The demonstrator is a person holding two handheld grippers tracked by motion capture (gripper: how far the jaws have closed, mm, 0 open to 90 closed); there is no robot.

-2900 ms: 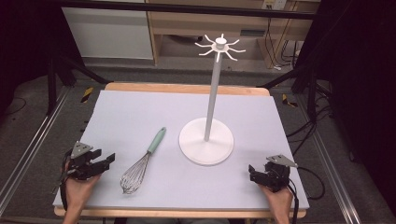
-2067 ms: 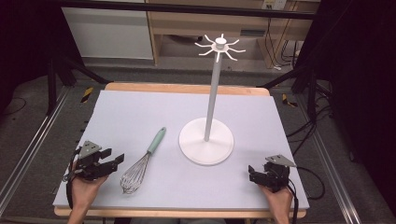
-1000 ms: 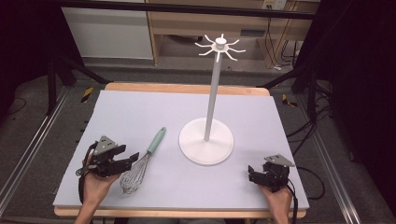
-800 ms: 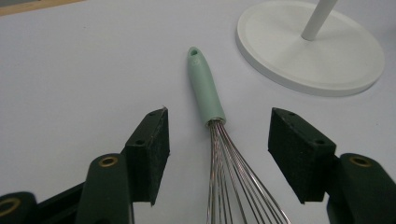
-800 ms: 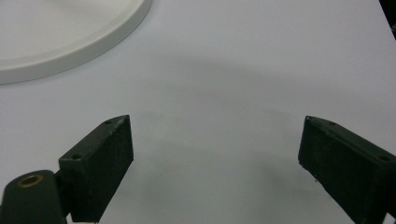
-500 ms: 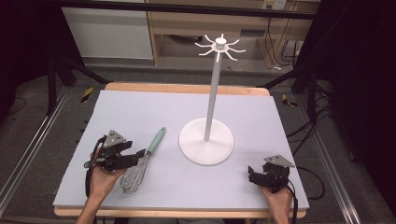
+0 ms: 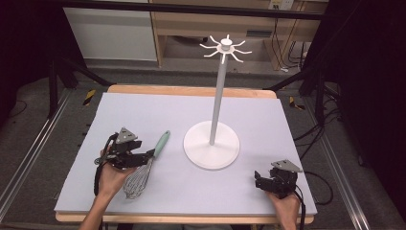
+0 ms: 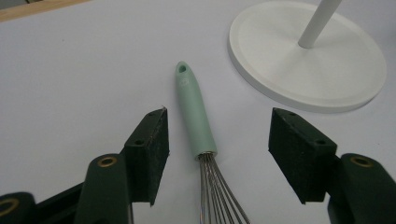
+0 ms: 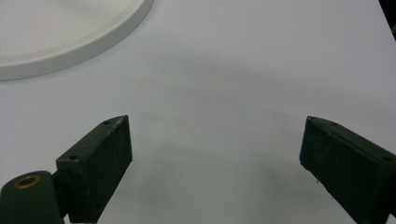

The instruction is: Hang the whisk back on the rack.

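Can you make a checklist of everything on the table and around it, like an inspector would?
Surface: pale mat on a wooden table, flat.
Job's things: whisk with mint handle lying flat; white hook stand upright.
Clutter: nothing seen.
Grippers: left gripper open, jaws either side of the whisk handle; right gripper open over bare mat.
Cables: black cable trails from the left gripper.
Surroundings: wooden shelving behind, dark floor.
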